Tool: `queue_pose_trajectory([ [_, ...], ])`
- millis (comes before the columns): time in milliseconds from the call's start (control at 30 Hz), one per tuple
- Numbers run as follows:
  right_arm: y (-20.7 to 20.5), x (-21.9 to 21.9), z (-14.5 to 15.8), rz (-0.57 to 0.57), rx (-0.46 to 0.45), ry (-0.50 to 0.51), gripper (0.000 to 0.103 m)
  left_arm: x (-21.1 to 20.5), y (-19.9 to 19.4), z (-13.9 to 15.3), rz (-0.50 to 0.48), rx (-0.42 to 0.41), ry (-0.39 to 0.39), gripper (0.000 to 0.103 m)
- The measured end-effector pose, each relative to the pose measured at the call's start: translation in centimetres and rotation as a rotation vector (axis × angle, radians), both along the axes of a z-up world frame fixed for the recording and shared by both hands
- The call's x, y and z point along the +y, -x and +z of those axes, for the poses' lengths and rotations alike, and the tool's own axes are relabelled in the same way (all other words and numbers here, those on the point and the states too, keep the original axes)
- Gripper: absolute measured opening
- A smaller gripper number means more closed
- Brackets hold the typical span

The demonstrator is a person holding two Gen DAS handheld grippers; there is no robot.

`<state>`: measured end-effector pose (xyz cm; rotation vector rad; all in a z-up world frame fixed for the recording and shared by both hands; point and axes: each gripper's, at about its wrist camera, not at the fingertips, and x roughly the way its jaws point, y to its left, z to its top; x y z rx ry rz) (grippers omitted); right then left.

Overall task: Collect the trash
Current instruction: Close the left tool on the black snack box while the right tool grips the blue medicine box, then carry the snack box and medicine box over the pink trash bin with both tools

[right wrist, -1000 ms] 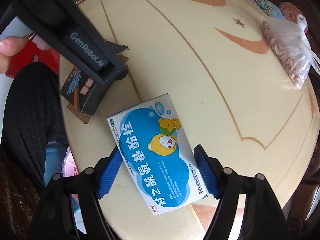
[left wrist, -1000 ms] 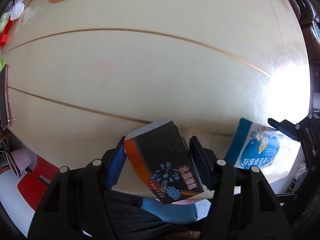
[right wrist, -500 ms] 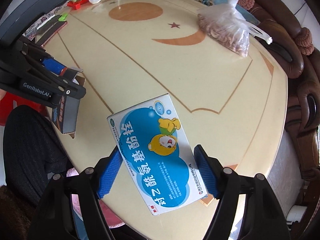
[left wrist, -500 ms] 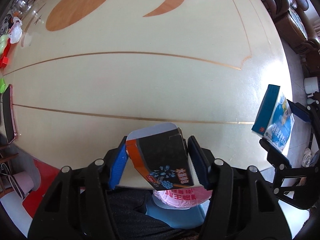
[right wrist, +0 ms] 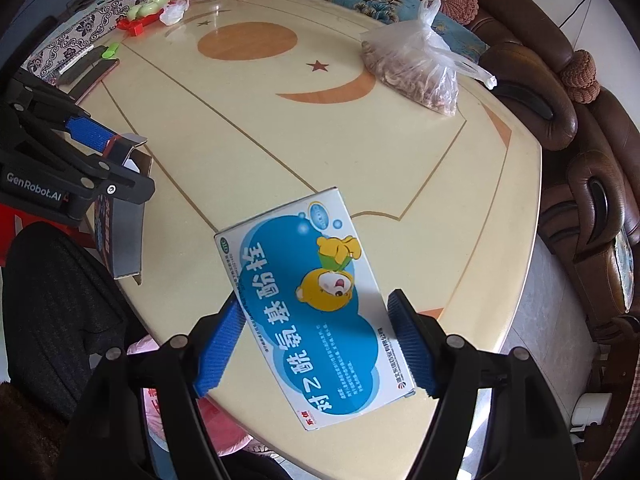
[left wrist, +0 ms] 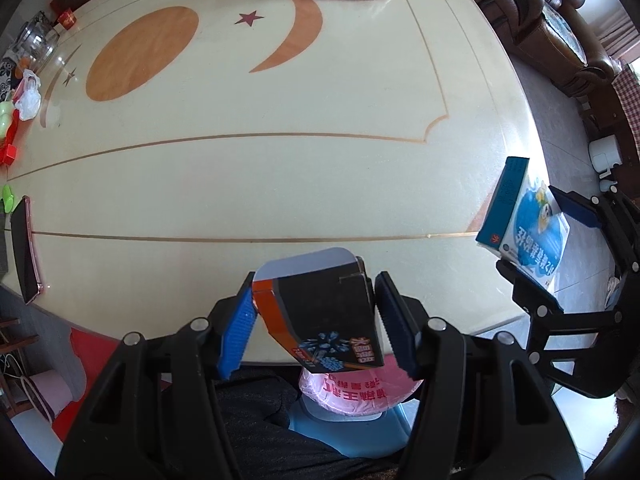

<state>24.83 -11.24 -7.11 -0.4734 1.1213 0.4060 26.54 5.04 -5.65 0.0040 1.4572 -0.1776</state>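
We've lifted both off table (left wrist: pixel 280 184): left gripper (left wrist: pixel 316 320) clamps black box (left wrist: pixel 324 312), right gripper (right wrist: pixel 316 344) clamps blue box (right wrist: pixel 312 300); pink bag (left wrist: pixel 356 394) next.

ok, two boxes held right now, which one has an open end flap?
The black-and-orange box in the left tool: its grey flap sticks up. The blue-and-white medicine box in the right tool looks closed.

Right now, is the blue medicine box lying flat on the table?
No, the right gripper holds the blue medicine box lifted above the table.
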Motion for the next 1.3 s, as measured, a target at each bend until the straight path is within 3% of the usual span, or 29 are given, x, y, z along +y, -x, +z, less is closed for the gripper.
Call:
queue_pose_trajectory([
  [267,2.4,-0.1,2.8,-0.026,-0.036,-0.002,0.071,-0.1,4.2,2.4,-0.043,-0.081,-0.019,0.058],
  [800,12.3,3.1,7.6,0.003,-0.13,0.005,0.071,-0.5,13.4,5.0,-0.122,-0.185,0.004,0.058],
  [1300,20.2,4.1,6.7,-0.015,-0.121,-0.007,0.071,-1.6,20.6,3.3,-0.2,-0.197,0.026,0.058],
])
